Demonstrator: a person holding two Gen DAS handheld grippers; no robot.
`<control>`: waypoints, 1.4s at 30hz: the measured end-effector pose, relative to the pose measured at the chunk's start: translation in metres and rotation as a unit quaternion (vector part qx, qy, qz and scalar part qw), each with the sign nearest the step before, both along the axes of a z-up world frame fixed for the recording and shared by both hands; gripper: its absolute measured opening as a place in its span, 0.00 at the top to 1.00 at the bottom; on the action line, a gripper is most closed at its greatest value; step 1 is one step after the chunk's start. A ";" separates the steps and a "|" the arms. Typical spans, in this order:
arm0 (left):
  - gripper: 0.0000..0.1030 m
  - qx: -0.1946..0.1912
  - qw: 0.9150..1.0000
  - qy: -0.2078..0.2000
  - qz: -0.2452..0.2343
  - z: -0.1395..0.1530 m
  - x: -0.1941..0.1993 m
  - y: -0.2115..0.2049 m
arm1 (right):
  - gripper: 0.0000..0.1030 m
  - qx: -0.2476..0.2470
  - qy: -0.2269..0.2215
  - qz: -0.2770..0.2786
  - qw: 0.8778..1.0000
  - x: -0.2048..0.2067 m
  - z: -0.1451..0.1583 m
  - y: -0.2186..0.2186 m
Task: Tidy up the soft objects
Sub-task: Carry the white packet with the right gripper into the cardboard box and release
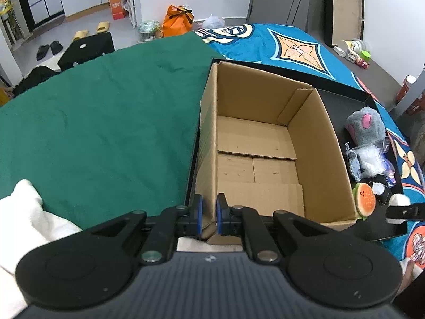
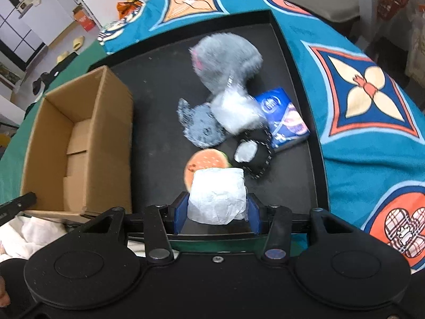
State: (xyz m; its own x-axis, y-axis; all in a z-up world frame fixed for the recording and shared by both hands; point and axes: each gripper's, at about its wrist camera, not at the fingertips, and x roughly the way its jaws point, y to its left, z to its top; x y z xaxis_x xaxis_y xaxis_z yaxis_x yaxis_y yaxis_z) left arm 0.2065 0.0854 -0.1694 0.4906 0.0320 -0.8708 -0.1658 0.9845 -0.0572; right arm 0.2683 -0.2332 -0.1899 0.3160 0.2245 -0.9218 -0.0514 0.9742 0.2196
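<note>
While L gripper pinches box wall, R gripper clamps white wad over burger toy, w/ plushies crowding tray beyond.

left gripper: clamped on cardboard box near wall | plush toys: 3 o'clock, black tray

Black tongs, blue pads, silver screws.
</note>
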 end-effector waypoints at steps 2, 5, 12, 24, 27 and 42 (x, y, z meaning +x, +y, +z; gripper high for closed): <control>0.91 0.002 1.000 -0.001 0.000 0.000 0.000 -0.001 | 0.56 0.000 -0.009 0.003 1.000 0.001 0.006 0.004; 0.91 0.000 1.000 -0.001 0.002 -0.001 0.001 0.000 | 0.56 0.000 -0.023 0.006 1.000 0.002 0.014 0.010; 0.91 -0.017 1.000 -0.010 0.015 -0.008 -0.001 0.007 | 0.56 0.006 -0.056 0.026 0.998 0.001 0.033 0.032; 0.91 -0.040 0.998 -0.003 0.048 -0.016 0.002 0.024 | 0.56 0.019 -0.091 0.069 0.993 0.007 0.056 0.084; 0.91 -0.050 0.997 0.003 0.050 -0.020 0.003 0.027 | 0.56 0.018 -0.092 0.080 0.992 0.009 0.055 0.098; 0.88 -0.074 0.996 0.002 0.044 -0.027 0.003 0.037 | 0.56 0.007 -0.115 0.115 0.987 0.030 0.053 0.146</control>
State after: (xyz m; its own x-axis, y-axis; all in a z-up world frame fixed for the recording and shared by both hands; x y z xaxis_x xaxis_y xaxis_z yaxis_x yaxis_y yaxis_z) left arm 0.2098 0.1224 -0.1965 0.4884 -0.0539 -0.8709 -0.2522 0.9468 -0.2000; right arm 0.2982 -0.0869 -0.1373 0.4563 0.3258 -0.8280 -0.3199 0.9284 0.1890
